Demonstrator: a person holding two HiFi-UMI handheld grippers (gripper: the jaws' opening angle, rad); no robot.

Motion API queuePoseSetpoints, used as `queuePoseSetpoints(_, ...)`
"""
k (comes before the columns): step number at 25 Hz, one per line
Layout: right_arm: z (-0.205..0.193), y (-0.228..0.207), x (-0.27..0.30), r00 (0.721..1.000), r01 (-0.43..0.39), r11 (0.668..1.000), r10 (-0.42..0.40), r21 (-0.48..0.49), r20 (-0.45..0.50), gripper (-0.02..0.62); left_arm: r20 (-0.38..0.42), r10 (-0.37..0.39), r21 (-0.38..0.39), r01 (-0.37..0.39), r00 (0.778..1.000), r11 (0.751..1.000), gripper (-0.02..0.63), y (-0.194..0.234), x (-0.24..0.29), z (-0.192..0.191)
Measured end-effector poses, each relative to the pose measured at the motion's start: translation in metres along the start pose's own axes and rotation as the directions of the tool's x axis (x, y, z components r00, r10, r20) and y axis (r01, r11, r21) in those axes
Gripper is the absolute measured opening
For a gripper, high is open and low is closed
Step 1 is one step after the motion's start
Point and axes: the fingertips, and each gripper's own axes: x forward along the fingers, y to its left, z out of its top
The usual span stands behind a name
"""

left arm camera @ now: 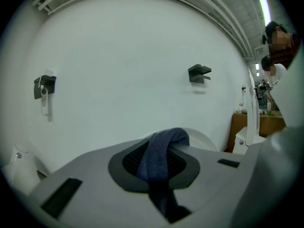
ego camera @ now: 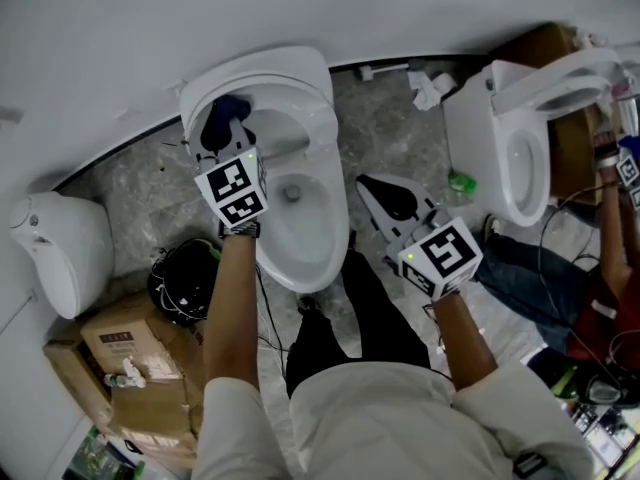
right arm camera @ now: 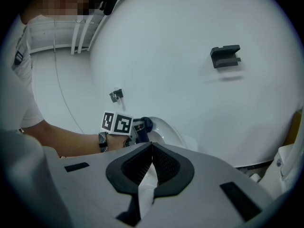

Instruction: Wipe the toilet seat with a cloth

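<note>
Overhead on toilet (ego camera: 322,133), gripper views facing wall (left arm camera: 123,56)

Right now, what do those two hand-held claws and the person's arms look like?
The left gripper and right gripper are pale grey plastic with dark ribbed pads; each carries a white cube of black square markers with a small green light. The person wears a light short-sleeved shirt and a dark band on the left wrist.

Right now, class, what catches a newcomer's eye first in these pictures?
The white toilet at the centre draws the eye first. Near its back rim the left tool clamps a dark blue cloth. The right tool, shut, hangs beside the bowl.
</note>
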Motion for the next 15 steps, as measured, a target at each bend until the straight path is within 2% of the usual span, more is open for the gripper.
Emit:
queuePoseSetpoints(6,0.002,-0.003,0.004,1.0,-0.002,1.0,0.002,0.003,0.0,0.028,0.036,-0.066,0.073,0.063,0.997,0.995,0.032,-0.026,0.005,0.01)
queuePoseSetpoints(11,0.008,-0.004,0.011,1.0,-0.007,1.0,0.007,-0.015,0.002,0.028,0.064,-0.171,0.069,0.167,0.983,0.984,0.032,-0.048,0.007,0.015)
queuePoseSetpoints(15,0.021,-0.009,0.02,1.0,-0.021,0.999,0.021,-0.042,-0.007,0.028,0.073,-0.232,0.005,0.232,0.97,0.973,0.032,-0.05,0.0,0.015)
